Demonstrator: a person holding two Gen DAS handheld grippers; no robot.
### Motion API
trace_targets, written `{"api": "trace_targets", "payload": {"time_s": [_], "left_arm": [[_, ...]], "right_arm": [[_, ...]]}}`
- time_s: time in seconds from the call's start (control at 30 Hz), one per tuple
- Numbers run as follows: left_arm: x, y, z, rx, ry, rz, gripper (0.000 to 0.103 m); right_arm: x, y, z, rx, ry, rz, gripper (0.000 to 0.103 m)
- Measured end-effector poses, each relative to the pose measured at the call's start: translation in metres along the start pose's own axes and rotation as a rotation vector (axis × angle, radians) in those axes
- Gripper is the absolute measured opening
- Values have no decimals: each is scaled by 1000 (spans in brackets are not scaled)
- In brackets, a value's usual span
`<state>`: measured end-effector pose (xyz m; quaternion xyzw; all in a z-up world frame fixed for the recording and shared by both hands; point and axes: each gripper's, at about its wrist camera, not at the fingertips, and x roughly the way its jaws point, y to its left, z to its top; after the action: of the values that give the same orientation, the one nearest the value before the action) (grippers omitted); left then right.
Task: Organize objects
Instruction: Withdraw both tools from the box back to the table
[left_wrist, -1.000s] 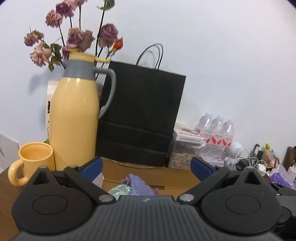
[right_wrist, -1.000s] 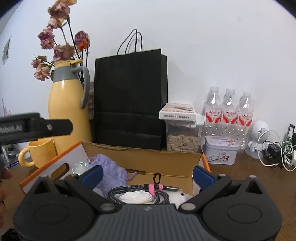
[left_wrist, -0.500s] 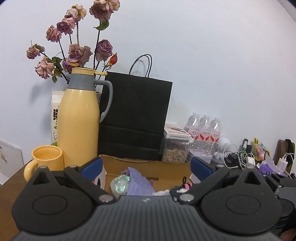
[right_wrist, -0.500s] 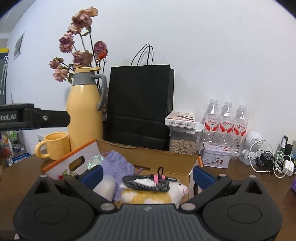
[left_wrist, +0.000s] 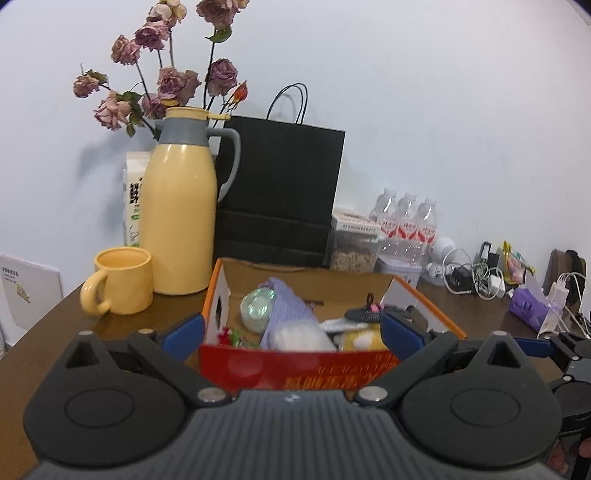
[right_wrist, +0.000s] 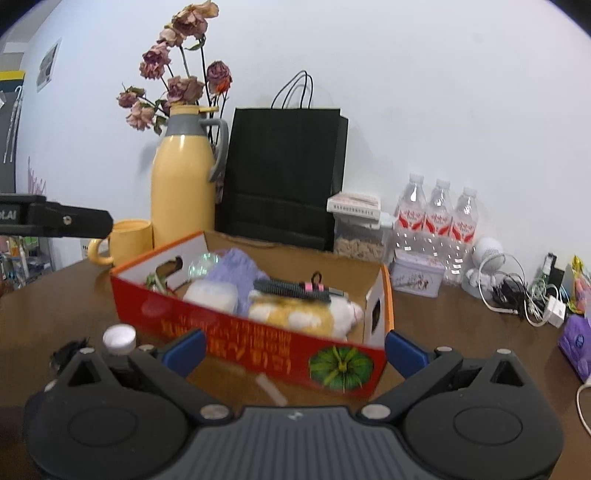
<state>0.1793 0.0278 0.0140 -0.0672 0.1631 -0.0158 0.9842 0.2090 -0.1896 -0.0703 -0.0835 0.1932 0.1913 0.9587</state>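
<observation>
Through my left wrist camera, my left gripper (left_wrist: 291, 332) hung with its blue-tipped fingers spread wide and nothing between them, just short of the near red wall of the cardboard box (left_wrist: 295, 363). The box sat on the brown table (left_wrist: 33, 347), already loaded: a purple pouch (left_wrist: 286, 306), a shiny round lid (left_wrist: 258, 308), a white wad (left_wrist: 299, 338), a yellow plush toy (left_wrist: 360, 338) and a coiled black cable (left_wrist: 364, 315) on top. On the far left stood the yellow mug (left_wrist: 122, 280) and the yellow thermos (left_wrist: 179, 218), with the black paper bag (left_wrist: 280, 192) behind the box.

From my right wrist camera, my right gripper (right_wrist: 293, 349) was likewise spread and empty, low over the table near the box's front. A small white-capped jar (right_wrist: 119, 338) stood near left, just beside my left finger, and a pale stick-like scrap (right_wrist: 271, 387) lay on the table between my fingers. Something dark (right_wrist: 68, 352) lay left of the jar; I could not tell what.

I judged those loose pieces the likely remaining work. The jar looked easy to tip with a careless sideways finger, and the flat scrap might slip from a pinch. Pushing forward could shove the box into the bag.
</observation>
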Motion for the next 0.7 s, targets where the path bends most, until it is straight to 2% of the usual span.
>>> {"api": "trace_targets", "payload": {"time_s": [0.43, 0.7], "left_arm": [[-19, 16, -35, 5, 85, 52, 103], [-23, 31, -52, -11, 126, 76, 103]], "right_arm": [[-15, -5, -50, 12, 117, -3, 103], [-4, -8, -61, 21, 179, -22, 103]]}}
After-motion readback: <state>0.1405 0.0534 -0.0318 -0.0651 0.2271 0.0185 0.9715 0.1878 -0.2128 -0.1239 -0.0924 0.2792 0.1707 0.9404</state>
